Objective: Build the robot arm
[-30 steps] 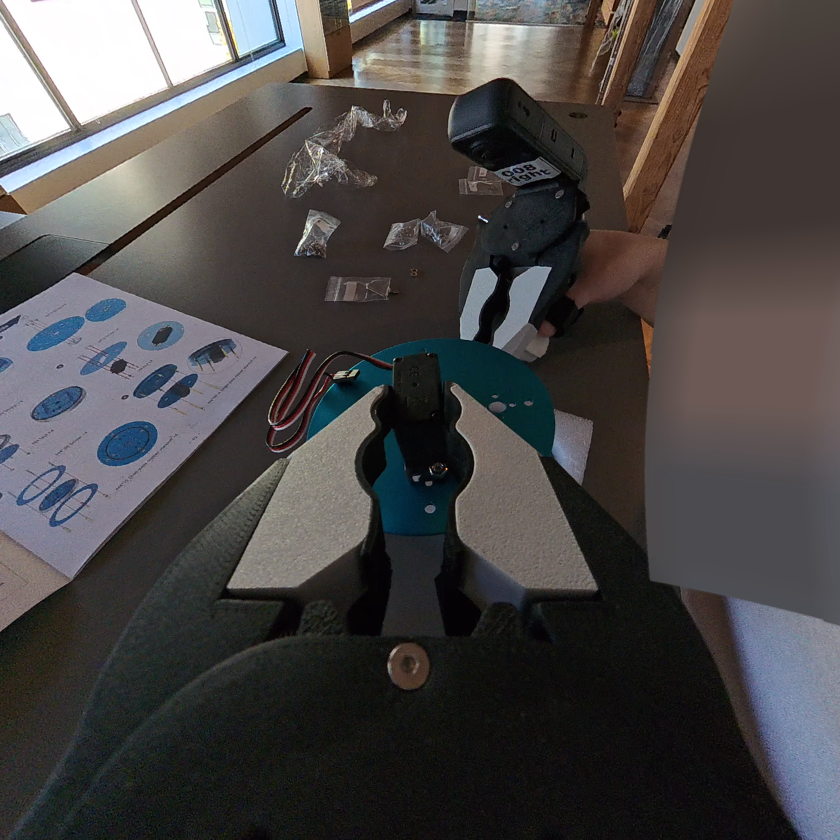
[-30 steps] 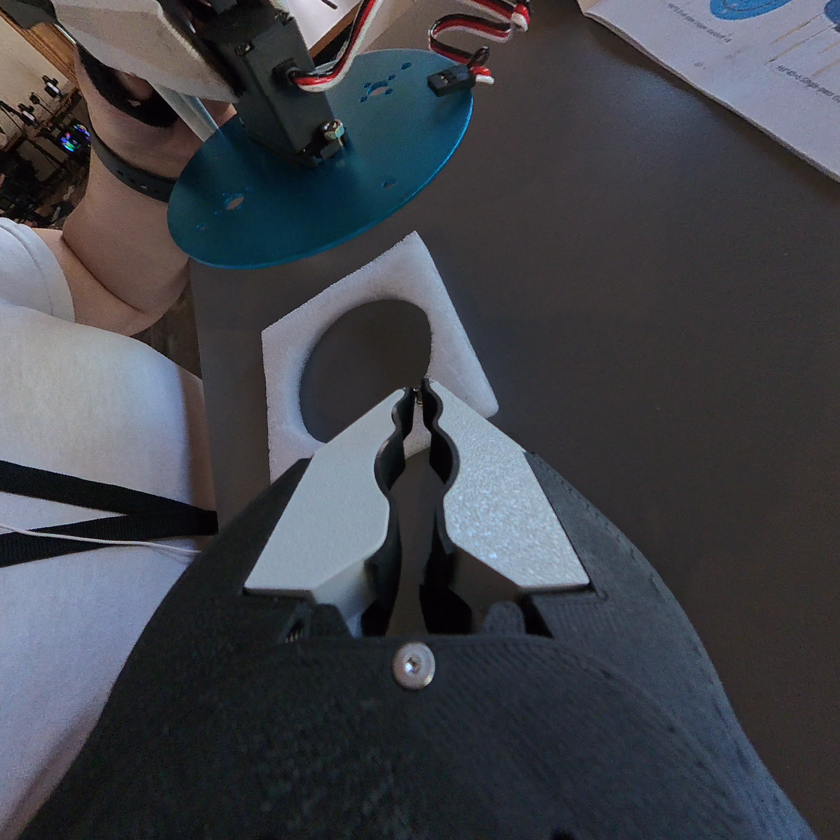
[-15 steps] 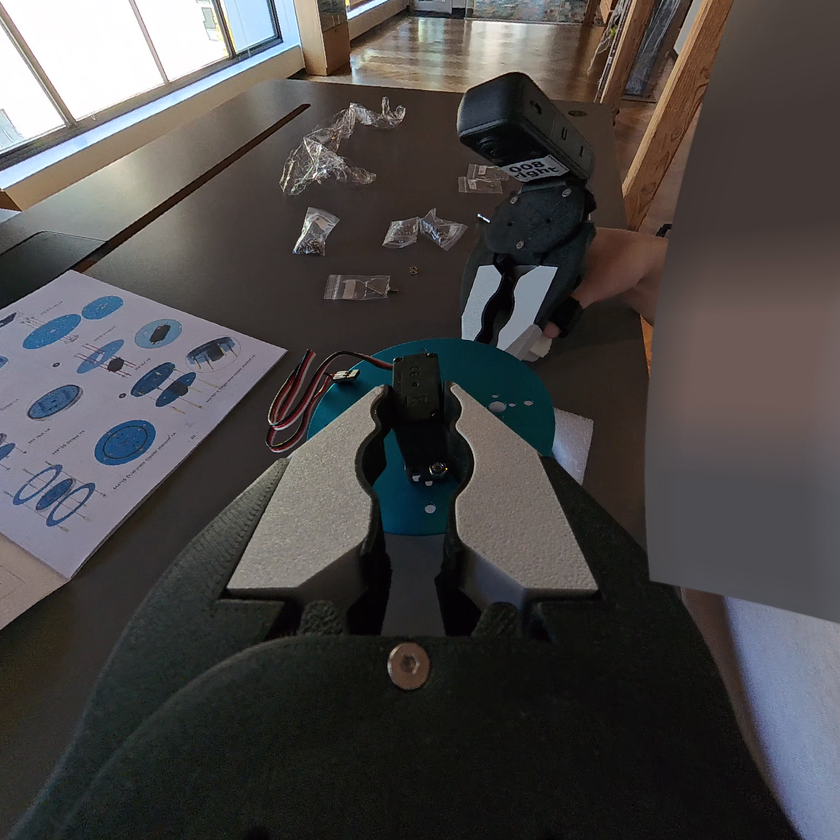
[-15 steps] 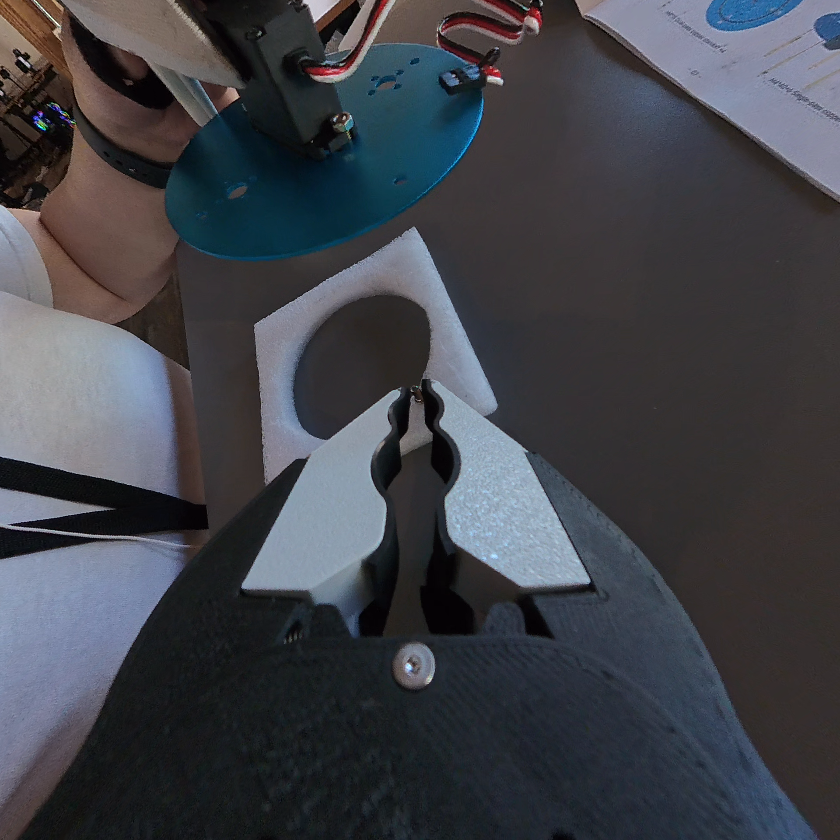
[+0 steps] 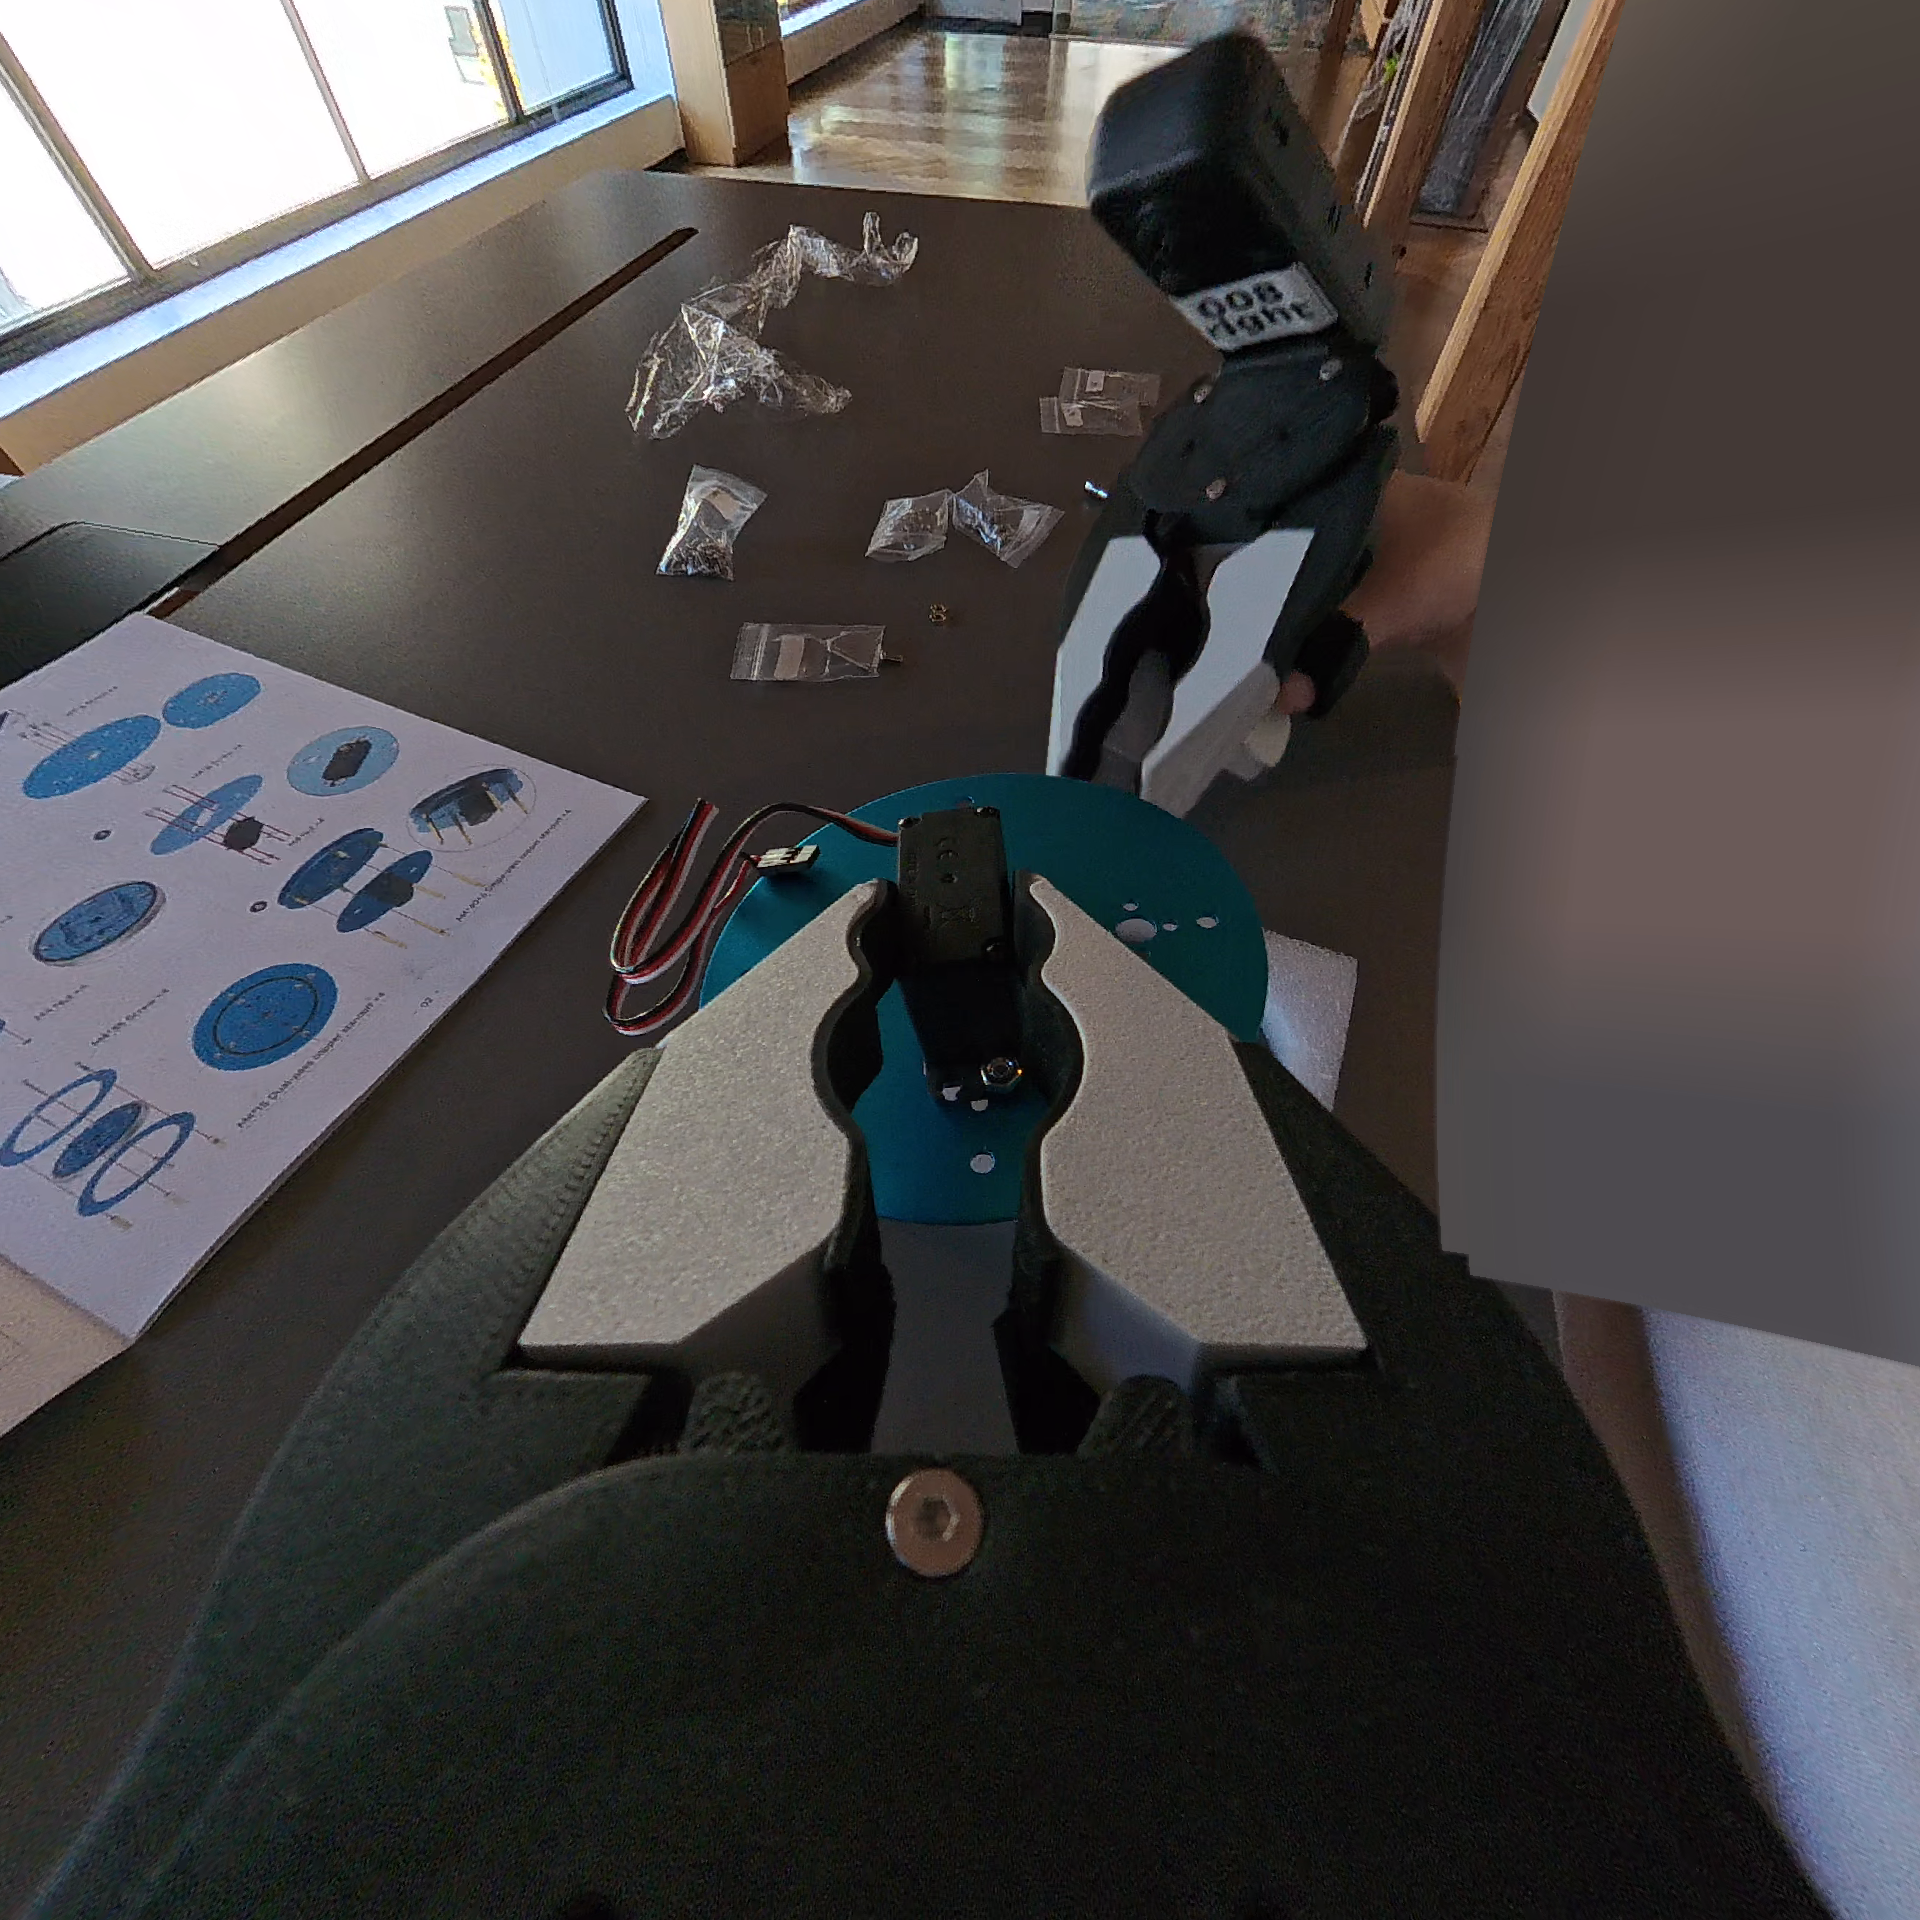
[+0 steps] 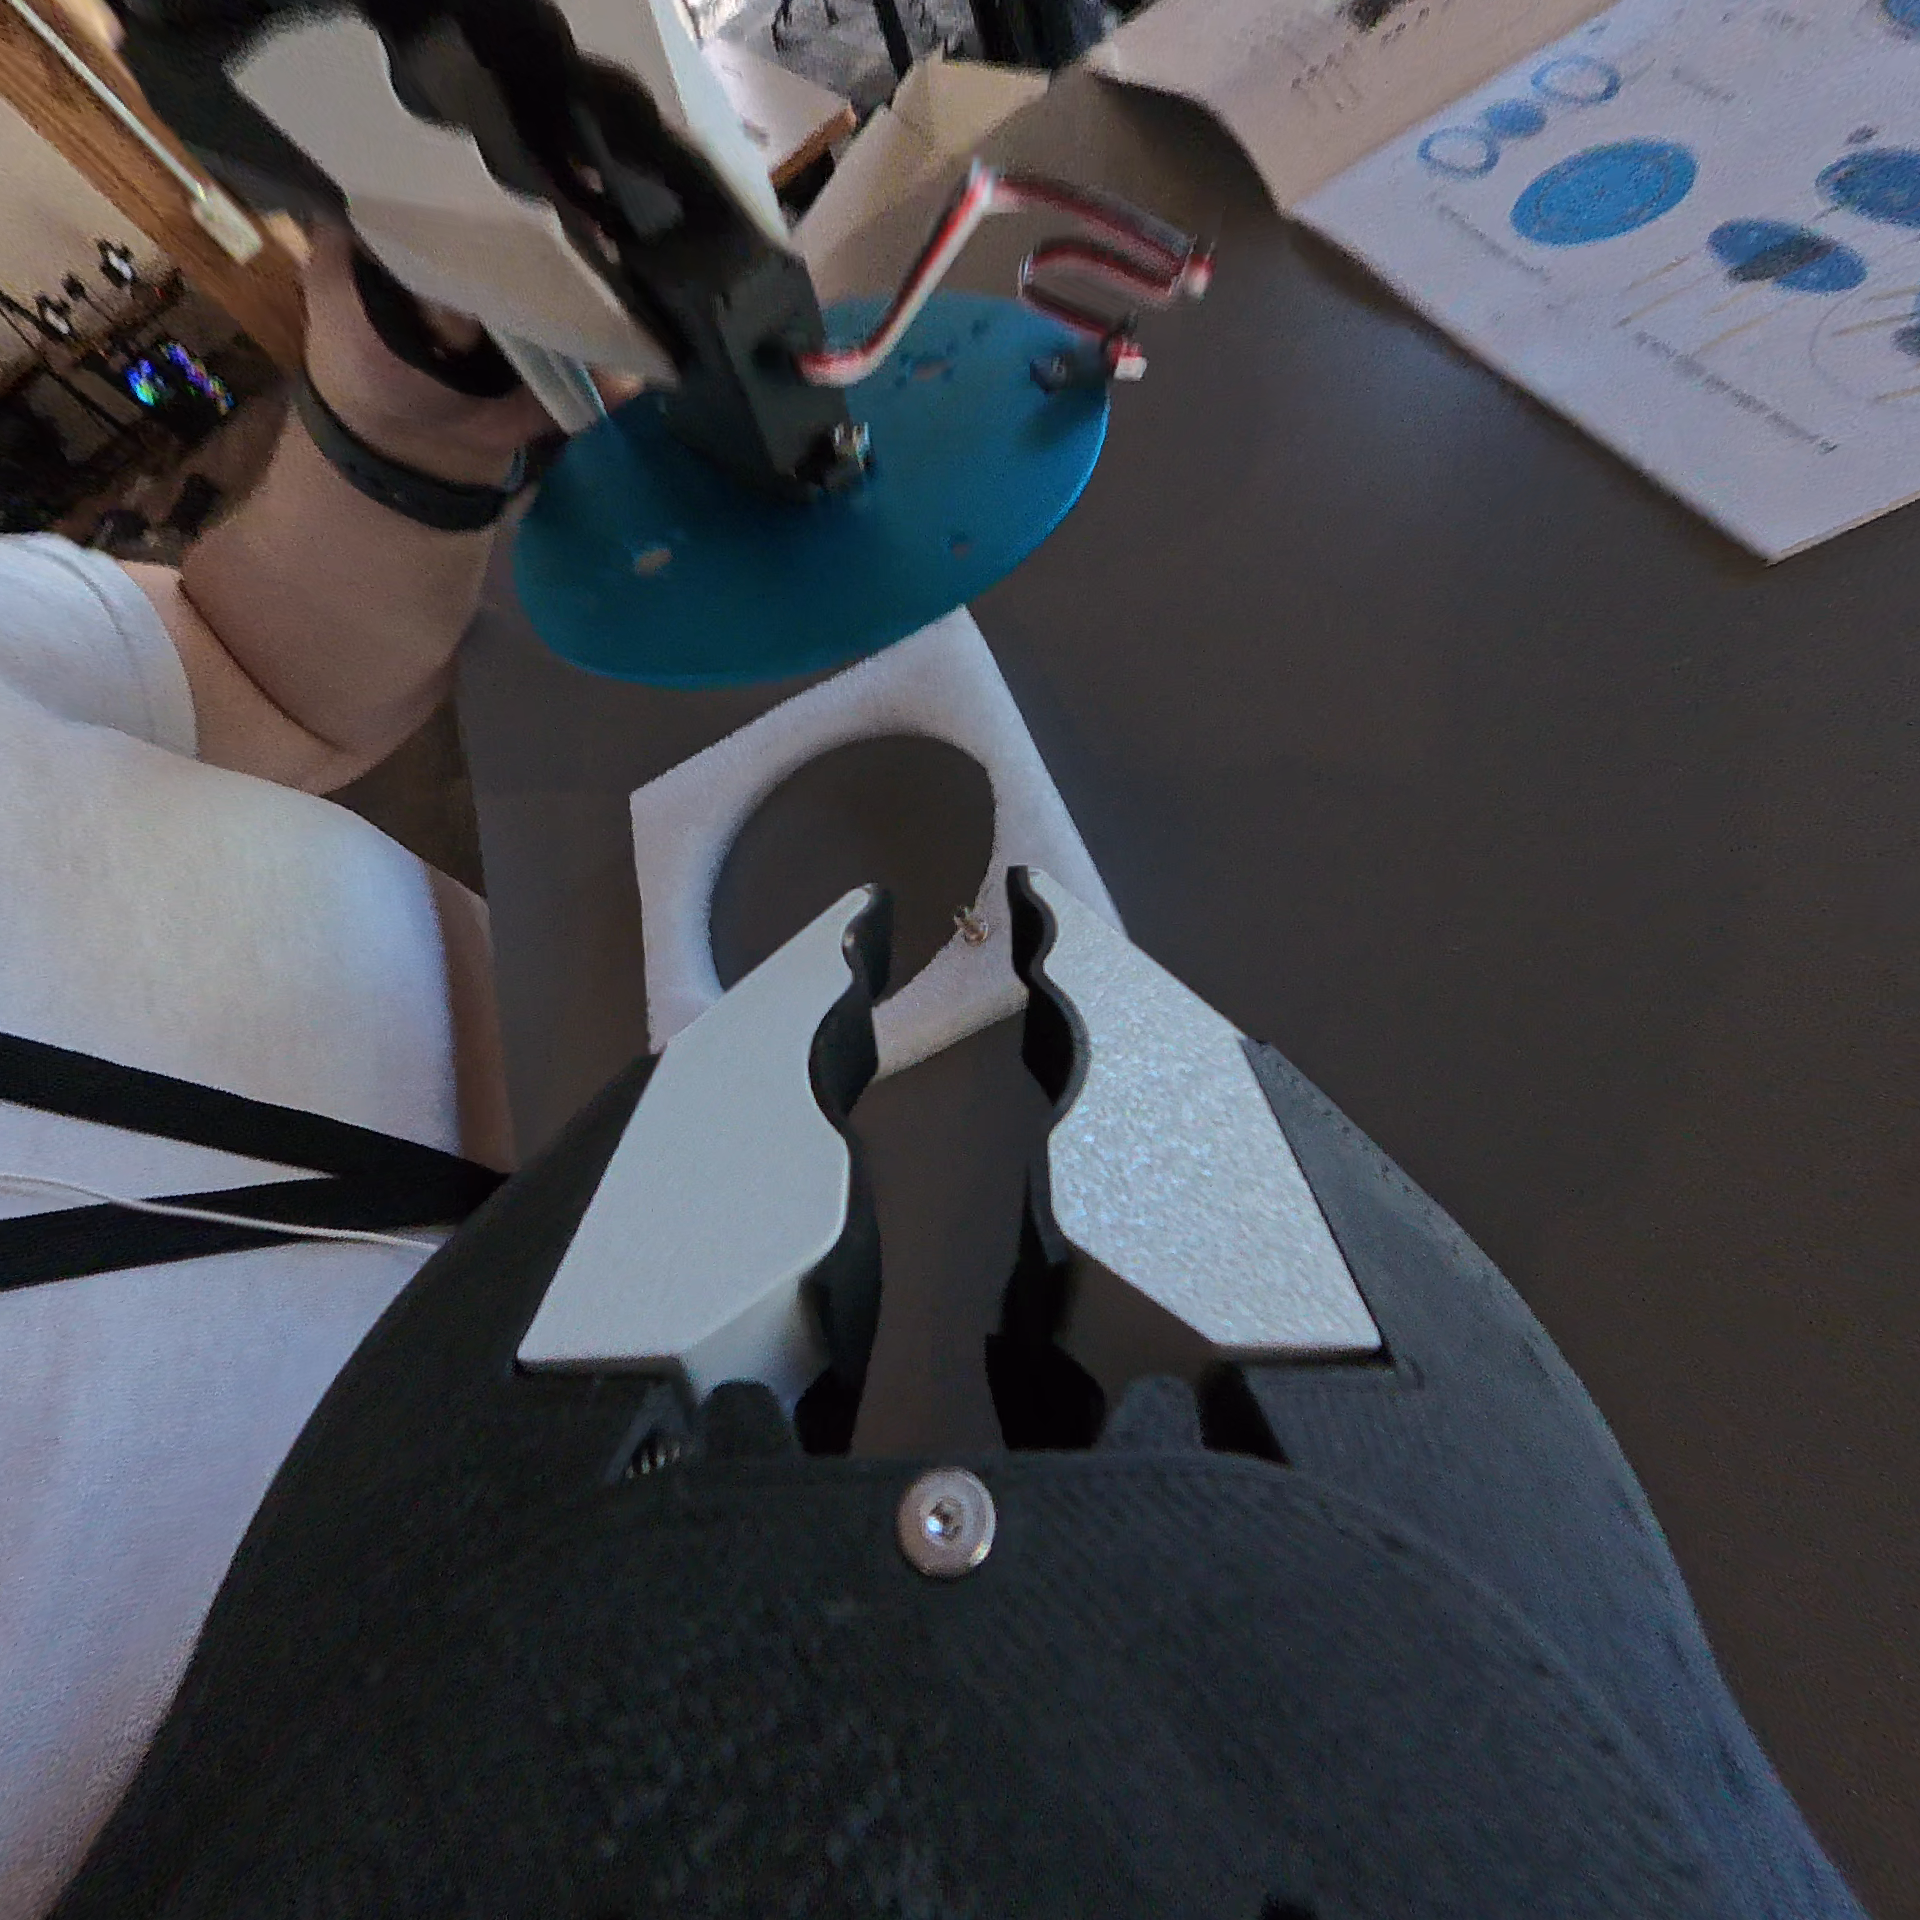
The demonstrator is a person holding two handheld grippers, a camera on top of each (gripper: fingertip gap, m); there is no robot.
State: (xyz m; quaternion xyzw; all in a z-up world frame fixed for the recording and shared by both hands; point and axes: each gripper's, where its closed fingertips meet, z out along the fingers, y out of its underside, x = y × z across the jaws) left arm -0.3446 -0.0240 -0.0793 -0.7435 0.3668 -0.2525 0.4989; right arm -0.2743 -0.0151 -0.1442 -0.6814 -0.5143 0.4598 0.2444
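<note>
Left gripper (image 5: 958,914) clamped on black servo (image 5: 961,940) bolted to blue disc (image 5: 1174,956), held above dark table (image 5: 499,540); right gripper (image 6: 943,914) jaws apart, empty, small screw (image 6: 971,923) between its tips over white foam frame (image 6: 1039,821); instruction sheet (image 5: 208,894) left, plastic bags (image 5: 748,343) far

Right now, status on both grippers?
Left gripper shut on black servo, blue disc attached. Right gripper open, small screw between tips over white foam.

Right tongs (image 6: 943,906) opened, released small screw (image 6: 971,924).
</note>
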